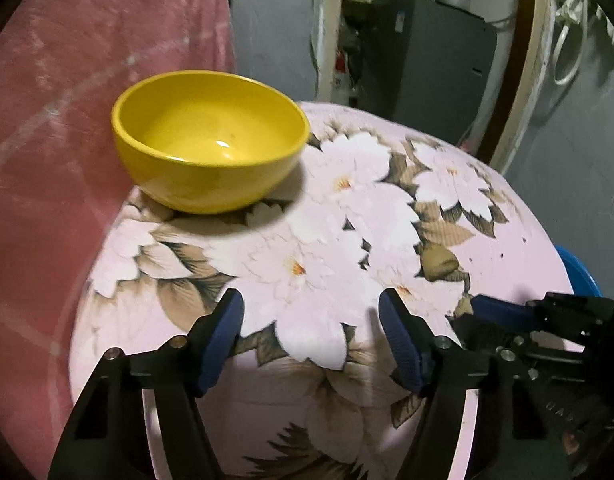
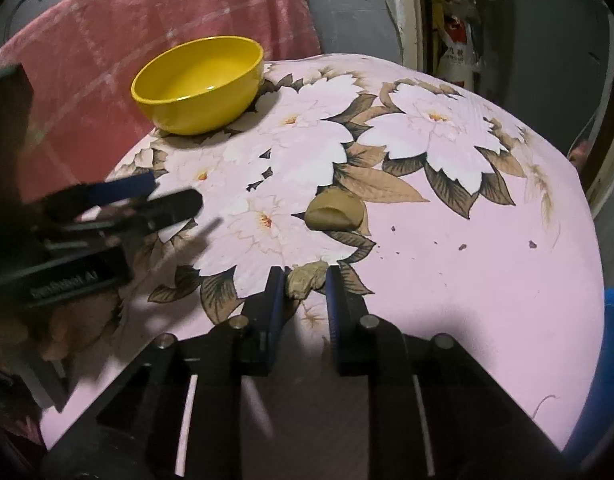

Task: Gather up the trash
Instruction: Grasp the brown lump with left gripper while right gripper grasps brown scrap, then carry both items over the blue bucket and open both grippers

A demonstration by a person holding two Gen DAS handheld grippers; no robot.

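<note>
A bowl stood on the table at its far left edge, upright, with a draped cloth hanging behind and to the left of it. Near the middle of the table lay a scrap, well apart from the bowl. A second scrap lay nearer the front edge, just before the first, between the fingers of the right gripper. A few crumbs were scattered to the right of the scraps. The left gripper hung over the table's front left part, with the bowl beyond it and the right gripper to its right.
</note>
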